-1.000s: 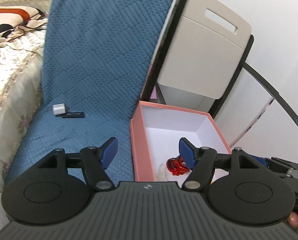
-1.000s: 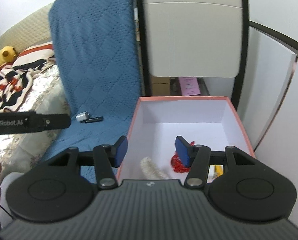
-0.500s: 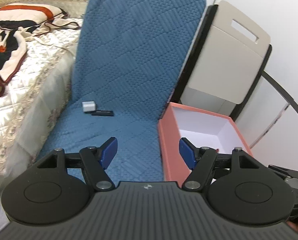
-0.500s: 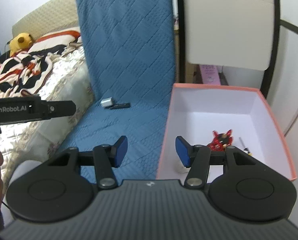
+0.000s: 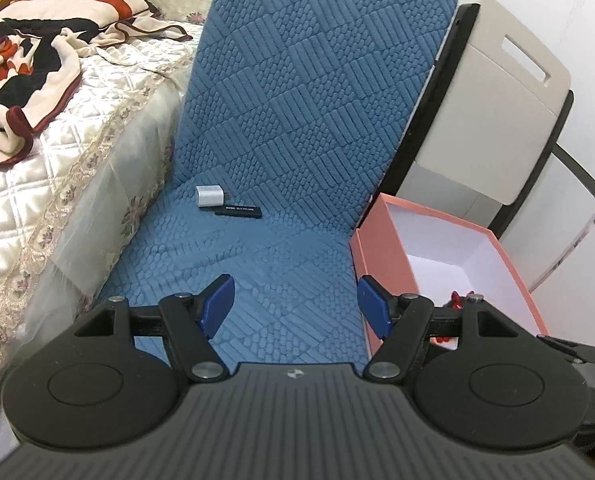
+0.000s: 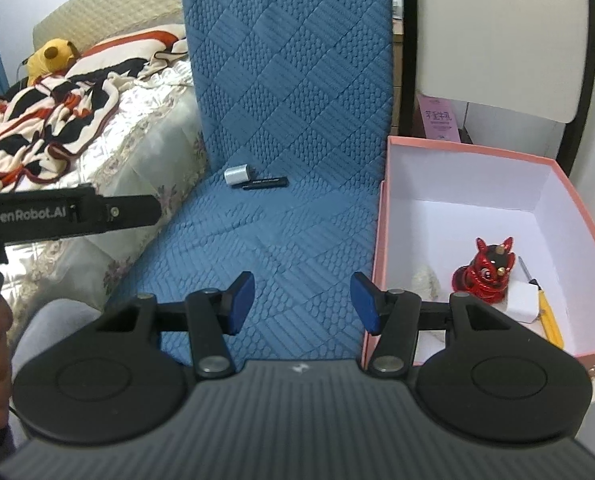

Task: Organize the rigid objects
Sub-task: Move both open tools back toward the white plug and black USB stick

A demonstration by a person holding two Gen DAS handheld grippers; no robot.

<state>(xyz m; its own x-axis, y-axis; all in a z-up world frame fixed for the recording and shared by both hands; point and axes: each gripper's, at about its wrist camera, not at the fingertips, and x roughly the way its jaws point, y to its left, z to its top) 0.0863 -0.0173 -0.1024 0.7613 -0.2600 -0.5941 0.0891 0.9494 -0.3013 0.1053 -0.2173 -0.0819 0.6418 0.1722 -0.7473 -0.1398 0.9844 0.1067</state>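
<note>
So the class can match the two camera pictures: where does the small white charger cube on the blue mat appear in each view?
Left wrist view: the white charger cube lies left of centre, at the fold of the blue mat, touching the black stick.
Right wrist view: the cube sits left of centre, above the open tongs, the stick on its right.
Shared landmark: the pink box.
</note>
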